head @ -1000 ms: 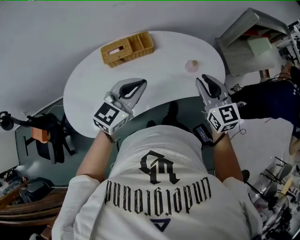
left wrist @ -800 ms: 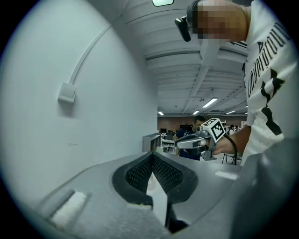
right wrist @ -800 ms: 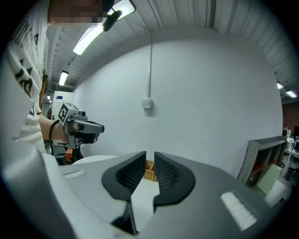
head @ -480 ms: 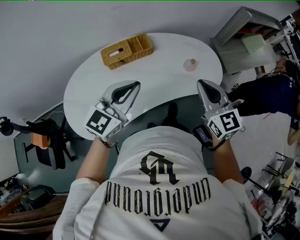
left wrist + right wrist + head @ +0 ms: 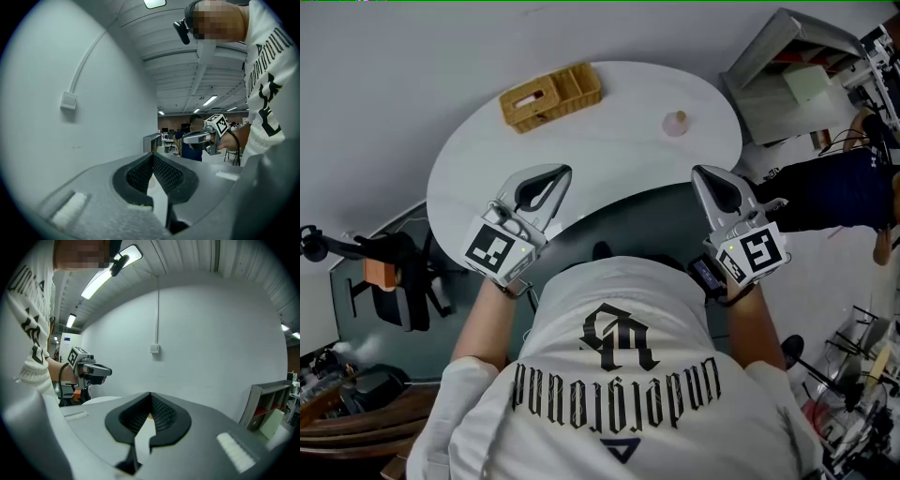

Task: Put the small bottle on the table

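A small pinkish bottle (image 5: pixel 676 123) stands upright on the white round table (image 5: pixel 609 155), toward its far right. My right gripper (image 5: pixel 701 174) hangs at the table's near edge, well short of the bottle. Its jaws have just been closing with nothing between them, and they are shut and empty in the right gripper view (image 5: pixel 150 393). My left gripper (image 5: pixel 555 173) hovers over the table's near left part, shut and empty, its tips meeting in the left gripper view (image 5: pixel 152 154). Both point roughly level toward the white wall.
A wicker basket (image 5: pixel 549 96) with compartments sits at the table's far side. A grey shelf unit (image 5: pixel 787 66) stands beyond the table at the right. A person in dark clothes (image 5: pixel 825 192) is next to it. A black chair (image 5: pixel 394 281) stands at the left.
Both grippers have drawn back toward me, away from the bottle and basket. The right jaws, parted a second ago, have closed. The bottle has not moved on the table.
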Demonstrator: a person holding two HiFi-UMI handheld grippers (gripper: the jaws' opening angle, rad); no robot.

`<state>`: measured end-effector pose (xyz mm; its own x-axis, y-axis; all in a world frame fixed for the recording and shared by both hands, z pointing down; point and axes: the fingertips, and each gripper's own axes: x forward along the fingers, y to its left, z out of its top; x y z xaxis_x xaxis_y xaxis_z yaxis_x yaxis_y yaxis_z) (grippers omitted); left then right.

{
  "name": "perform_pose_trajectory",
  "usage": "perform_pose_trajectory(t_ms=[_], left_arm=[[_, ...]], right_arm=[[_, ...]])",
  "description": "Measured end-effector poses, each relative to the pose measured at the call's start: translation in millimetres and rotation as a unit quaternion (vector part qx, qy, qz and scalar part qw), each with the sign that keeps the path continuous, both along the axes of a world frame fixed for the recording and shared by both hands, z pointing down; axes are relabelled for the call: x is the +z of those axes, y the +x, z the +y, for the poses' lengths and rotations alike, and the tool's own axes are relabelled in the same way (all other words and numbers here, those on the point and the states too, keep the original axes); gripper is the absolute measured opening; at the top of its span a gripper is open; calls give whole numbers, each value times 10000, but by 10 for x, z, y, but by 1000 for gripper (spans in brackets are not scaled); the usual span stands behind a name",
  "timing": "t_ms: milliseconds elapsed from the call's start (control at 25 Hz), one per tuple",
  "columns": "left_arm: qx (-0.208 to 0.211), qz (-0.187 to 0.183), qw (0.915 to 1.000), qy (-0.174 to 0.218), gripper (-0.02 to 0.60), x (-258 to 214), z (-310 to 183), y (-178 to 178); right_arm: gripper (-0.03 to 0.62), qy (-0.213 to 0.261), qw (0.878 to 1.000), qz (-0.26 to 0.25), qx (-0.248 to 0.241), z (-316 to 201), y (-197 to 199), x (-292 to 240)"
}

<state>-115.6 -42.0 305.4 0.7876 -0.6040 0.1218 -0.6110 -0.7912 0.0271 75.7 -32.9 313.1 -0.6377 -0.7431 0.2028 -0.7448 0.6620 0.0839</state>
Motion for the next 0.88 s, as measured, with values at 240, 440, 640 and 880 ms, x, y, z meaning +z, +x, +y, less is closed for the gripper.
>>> perform_pose_trajectory(t_ms=[240,440,640,880], left_arm=[[-268,-43,9996,10,8,-91,263,356],[-346,-68,9994,-18,8,-78,615,911],[-453,-54,9989,-53,8,-84,1046,1454],[-856,-185,9960,-154,8,-24,1607,1572]], right_arm=[[2,9,9997,-98,-234,249,336,-82],[2,-65,9985,-55,-549,650,677,-111],[2,-138,9962,-72,-856,1087,1054,-87],[2,-229,9903,-179,-1356,1466,1149,-22]])
